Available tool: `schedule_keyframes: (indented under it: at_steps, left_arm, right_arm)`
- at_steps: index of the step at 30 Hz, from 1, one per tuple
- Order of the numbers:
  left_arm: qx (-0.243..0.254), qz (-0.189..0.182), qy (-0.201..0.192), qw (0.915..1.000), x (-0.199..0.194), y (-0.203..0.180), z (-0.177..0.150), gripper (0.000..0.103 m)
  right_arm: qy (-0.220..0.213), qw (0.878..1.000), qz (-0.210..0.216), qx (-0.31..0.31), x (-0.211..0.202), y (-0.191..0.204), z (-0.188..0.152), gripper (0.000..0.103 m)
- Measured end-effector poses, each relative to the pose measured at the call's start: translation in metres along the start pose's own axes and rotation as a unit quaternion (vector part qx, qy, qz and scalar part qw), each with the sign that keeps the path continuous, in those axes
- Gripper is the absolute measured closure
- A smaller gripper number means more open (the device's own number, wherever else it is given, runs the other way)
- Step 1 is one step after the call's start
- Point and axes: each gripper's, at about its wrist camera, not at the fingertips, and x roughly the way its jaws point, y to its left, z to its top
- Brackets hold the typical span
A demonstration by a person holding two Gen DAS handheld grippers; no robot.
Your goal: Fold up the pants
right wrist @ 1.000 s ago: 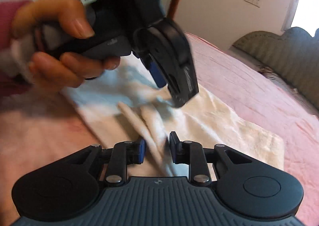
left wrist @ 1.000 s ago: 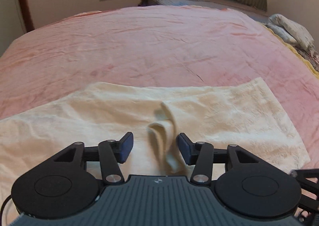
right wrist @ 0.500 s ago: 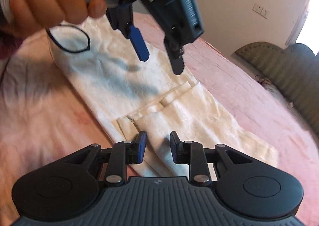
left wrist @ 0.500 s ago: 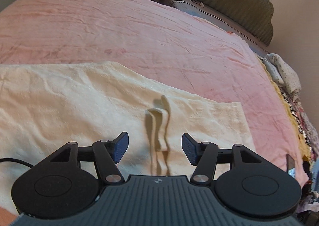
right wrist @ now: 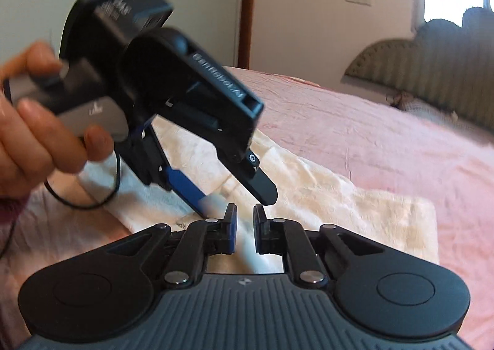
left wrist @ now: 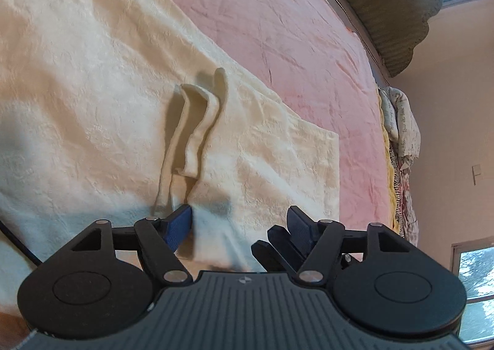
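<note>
Cream pants (left wrist: pixel 92 103) lie spread flat on the pink bed (left wrist: pixel 278 10), with two loose drawstrings (left wrist: pixel 197 127) curled on top. My left gripper (left wrist: pixel 239 214) tilts down over the near edge of the pants. Its jaws are opening, and cloth lies under the gap without being pinched. In the right wrist view a hand (right wrist: pixel 37 133) holds the left gripper (right wrist: pixel 234 200) just beyond my right gripper (right wrist: pixel 245 208). The right jaws are drawn close together on a blurred fold of the pants (right wrist: pixel 324 195) at their near edge.
A padded headboard (right wrist: pixel 416 65) stands at the far end of the bed (right wrist: pixel 370 133). A pile of patterned cloth (left wrist: pixel 401 124) hangs at the bed's right side. A black cable (right wrist: pixel 114 189) trails from the left gripper across the pants.
The left gripper rolled, tipped down toward the pants and widened its jaws. It swung down close to the right fingertips. The right jaws narrowed onto the cloth edge.
</note>
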Motion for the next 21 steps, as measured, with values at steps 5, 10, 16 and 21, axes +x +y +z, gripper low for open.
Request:
schedule_keyframes:
  at_steps: [5, 10, 16, 21]
  left_arm:
    - [-0.035, -0.007, -0.005, 0.9993, 0.003, 0.008, 0.004, 0.057]
    - [-0.022, -0.014, -0.008, 0.9996, 0.0, 0.009, -0.001, 0.103]
    - [0.035, 0.037, -0.061, 0.9968, -0.034, 0.009, -0.019, 0.103]
    - [0.022, 0.035, -0.041, 0.9983, -0.022, 0.023, -0.017, 0.103]
  right_arm:
    - [0.001, 1.0, -0.012, 0.013, -0.004, -0.007, -0.001, 0.092]
    - [0.025, 0.999, -0.043, 0.004, 0.006, -0.006, -0.003, 0.092]
    - [0.025, 1.0, 0.012, 0.001, 0.019, 0.016, -0.001, 0.092]
    - [0.051, 0.998, 0.028, 0.009, 0.03, 0.018, -0.006, 0.092]
